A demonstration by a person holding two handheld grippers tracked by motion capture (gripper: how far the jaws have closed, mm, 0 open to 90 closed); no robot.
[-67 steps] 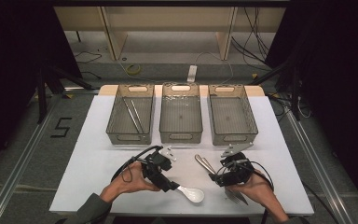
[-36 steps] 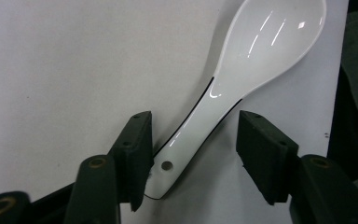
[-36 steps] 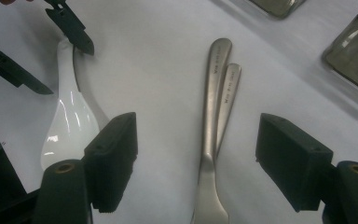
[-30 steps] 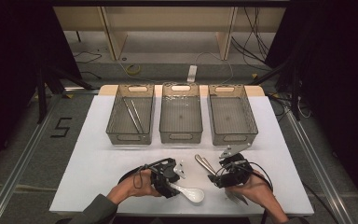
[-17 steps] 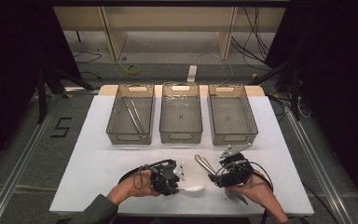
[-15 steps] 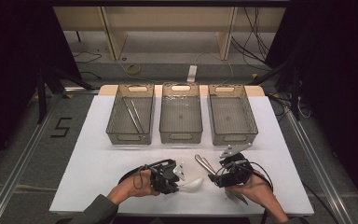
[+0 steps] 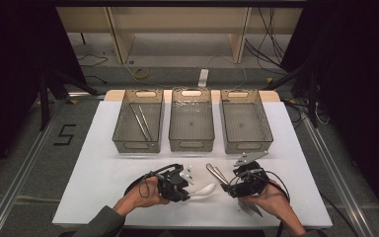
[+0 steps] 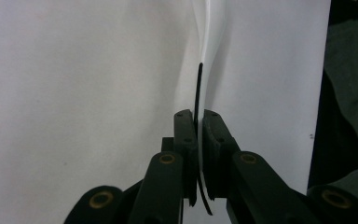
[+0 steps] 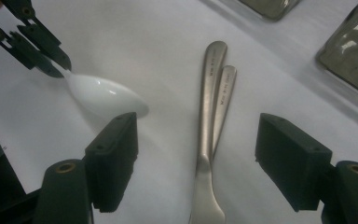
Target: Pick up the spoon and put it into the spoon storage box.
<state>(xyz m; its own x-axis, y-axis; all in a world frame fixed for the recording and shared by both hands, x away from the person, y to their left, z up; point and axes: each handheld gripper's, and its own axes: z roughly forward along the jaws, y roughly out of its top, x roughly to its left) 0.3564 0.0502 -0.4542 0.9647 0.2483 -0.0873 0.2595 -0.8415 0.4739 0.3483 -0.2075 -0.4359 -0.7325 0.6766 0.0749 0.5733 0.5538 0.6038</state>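
The white table [image 7: 98,168] is carrying three clear bins in a row across its middle. The left bin [image 7: 139,121] is holding two thin metal rods lying side by side at a slant; the middle bin [image 7: 191,120] and the right bin [image 7: 246,121] are showing nothing but bare floors from the high view. Near the front edge, the left gripper [image 7: 186,193] is clamping the handle of a white spoon [image 7: 205,189], jaws having just closed together on the thin handle edge; in the left gripper view the pads [image 8: 185,135] are pressing on it from both sides. The spoon's bowl [image 9: 105,96] is resting on the table, pointing toward the right gripper [image 7: 225,186]. The right gripper's jaws are standing wide apart, straddling two metal handles [image 9: 213,100] lying side by side, touching neither. The working ends of those two pieces are being cut off at the frame edge, so their type cannot be told.
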